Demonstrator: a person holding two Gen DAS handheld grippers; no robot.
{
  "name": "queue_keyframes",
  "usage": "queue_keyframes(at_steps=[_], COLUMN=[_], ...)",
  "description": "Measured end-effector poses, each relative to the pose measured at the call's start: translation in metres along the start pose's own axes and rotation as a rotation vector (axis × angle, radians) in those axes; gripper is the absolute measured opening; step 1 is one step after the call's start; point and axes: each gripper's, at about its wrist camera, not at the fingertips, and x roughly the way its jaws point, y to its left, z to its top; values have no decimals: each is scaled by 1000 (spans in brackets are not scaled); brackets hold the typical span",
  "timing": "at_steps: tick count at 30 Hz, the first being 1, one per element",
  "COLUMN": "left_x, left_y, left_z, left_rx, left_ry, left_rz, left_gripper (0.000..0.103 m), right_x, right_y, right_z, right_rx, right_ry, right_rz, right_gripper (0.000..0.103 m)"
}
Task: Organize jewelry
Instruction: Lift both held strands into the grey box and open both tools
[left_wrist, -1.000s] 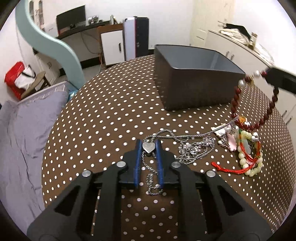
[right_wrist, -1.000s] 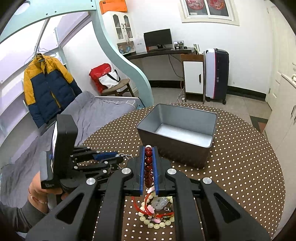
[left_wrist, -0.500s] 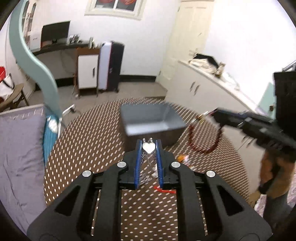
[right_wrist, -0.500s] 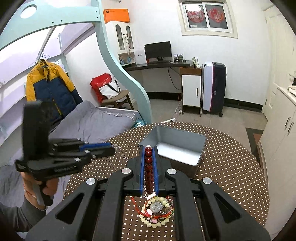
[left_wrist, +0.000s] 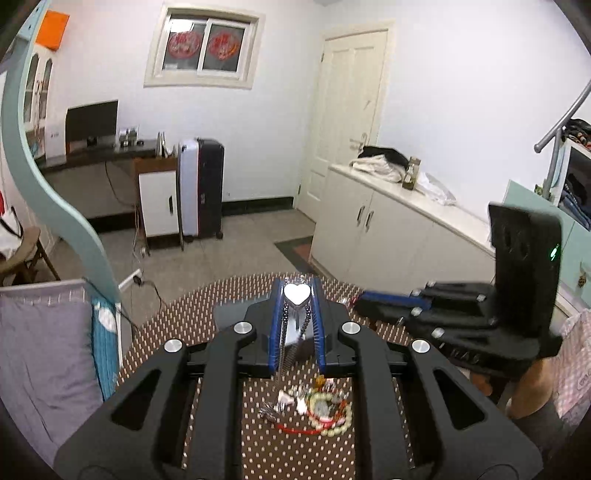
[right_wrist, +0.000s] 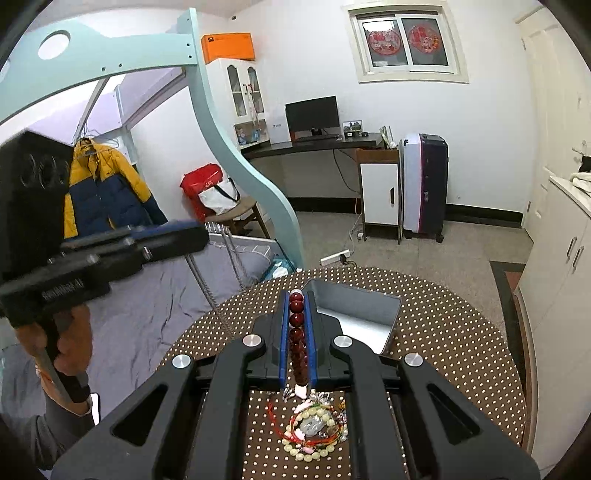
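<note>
Lying lower centre on the brown white-dotted round surface (right_wrist: 443, 332): one tangled jewelry heap (right_wrist: 314, 430), beside one grey rectangular metal bin (right_wrist: 354, 306). Left hand-held gripper (left_wrist: 296, 295) clamping one silver heart-pendant chain necklace (left_wrist: 296, 293); right hand-held gripper (right_wrist: 297, 314) clamping one dark-red bead strand (right_wrist: 297, 332).

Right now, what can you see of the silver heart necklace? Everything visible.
The silver heart necklace is pinched at its heart pendant between the blue pads of the left gripper, near the fingertips. The pendant is a flat, shiny metal heart facing the camera. Below it two strands of beaded metal chain hang down, lifted well above the polka-dot table; their lower ends reach toward the jewelry pile, and whether they touch it is unclear.
</note>
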Motion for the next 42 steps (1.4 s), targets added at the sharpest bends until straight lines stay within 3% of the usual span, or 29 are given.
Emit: queue_keyframes(at_steps=[12,17,21,29,35,42], left_x=[-2,16,54,131,170,194], left_y=[-9,-1,12,36,46,53], left_z=[82,99,83,21,-25,-54], left_rx=[38,23,1,-30,-39,-55], left_ry=[-94,-97,-34,176,313,424], left_rz=[22,44,52,79,80,62], left_gripper=[15,15,15,15,15,16], right_x=[13,28,45,79,100,113], right_y=[-24,-37,-43,-51,-54,-57], right_z=[16,23,20,-1,-17,-31], right_rx=[53,79,90,99,104,121], right_ry=[-7,-5,18,89,145,188], right_rz=[-13,-27,-30,-51,-59,-54], right_gripper=[6,6,7,6,6,8])
